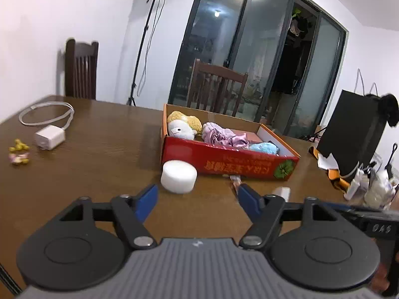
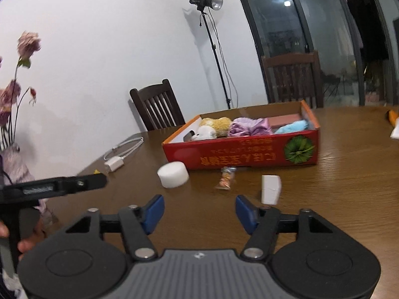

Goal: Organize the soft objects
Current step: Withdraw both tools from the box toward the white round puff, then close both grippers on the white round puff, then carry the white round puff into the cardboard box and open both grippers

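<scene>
Just in front of the red box (image 1: 224,160), touching or almost touching its near wall, a white foam cylinder (image 1: 178,177) stands on the wooden table (image 1: 99,149). It seems to be the next soft object to put away. Inside the box there are already a plush toy (image 1: 183,127), a purple cloth (image 1: 222,135) and a blue fluffy piece (image 1: 264,147), side by side. A small white block (image 2: 270,189) and a snack wrapper (image 2: 225,180) also lie on the table near the box; how soft the block is I cannot tell.

The left gripper (image 1: 197,198) hangs low over the table with its blue jaws spread wide and nothing between them; the cylinder is a little ahead of its left finger. The right gripper (image 2: 199,213) is also spread and empty, and the white block is close to its right finger.

I think the risks are these. The foam looks light, so a finger that touches it from one side can push it along the table or tip it over. A hard squeeze can deform it, and it may spring out. The box wall is very close behind it, so the far finger can hit the cardboard and move the box. Further left lie a white charger (image 1: 49,138) with its cable (image 1: 47,112) and small yellow trinkets (image 1: 18,147), well apart.
</scene>
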Motion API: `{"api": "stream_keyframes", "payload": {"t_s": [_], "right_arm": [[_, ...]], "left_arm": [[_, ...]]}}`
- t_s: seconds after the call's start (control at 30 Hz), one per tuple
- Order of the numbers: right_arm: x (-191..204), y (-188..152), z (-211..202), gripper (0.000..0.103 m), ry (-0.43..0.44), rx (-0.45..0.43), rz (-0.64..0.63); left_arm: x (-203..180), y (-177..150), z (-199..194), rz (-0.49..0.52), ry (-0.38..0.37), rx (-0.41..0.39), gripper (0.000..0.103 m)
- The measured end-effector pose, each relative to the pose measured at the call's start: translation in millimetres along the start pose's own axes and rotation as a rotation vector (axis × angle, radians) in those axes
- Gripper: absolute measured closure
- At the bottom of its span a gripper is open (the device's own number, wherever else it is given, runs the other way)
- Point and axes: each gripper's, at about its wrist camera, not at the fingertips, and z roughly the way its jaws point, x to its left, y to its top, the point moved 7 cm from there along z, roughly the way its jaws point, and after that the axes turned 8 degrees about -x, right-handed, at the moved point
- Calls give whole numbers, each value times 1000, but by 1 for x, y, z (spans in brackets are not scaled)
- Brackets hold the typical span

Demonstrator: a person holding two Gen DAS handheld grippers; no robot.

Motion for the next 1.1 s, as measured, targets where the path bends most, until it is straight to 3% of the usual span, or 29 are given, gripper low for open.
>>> {"api": "stream_keyframes", "payload": {"t_s": [0.07,0.3,0.4,0.53,0.6,0.67,0.97,1.1], "right_arm": [[0,2,26,53,13,18,37],[15,12,130,58,60,89,111],[19,12,169,59,74,107,145],[15,2,207,63,56,144,202],[14,-3,215,66,80,159,245],[16,-8,219,74,92,160,243],[14,-7,216,78,104,162,257],[25,-1,182,78,107,141,200]], "left_arm": [[11,7,26,-21,-11,19,46],[62,11,122,-122,1,112,51],[75,6,141,-255,-78,153,52],[83,-4,148,-313,-105,185,72],[83,-7,148,-331,-119,204,83],[87,-9,147,-358,-125,207,84],[78,-10,144,-347,-131,203,85],[51,-5,103,-309,-141,154,85]]}}
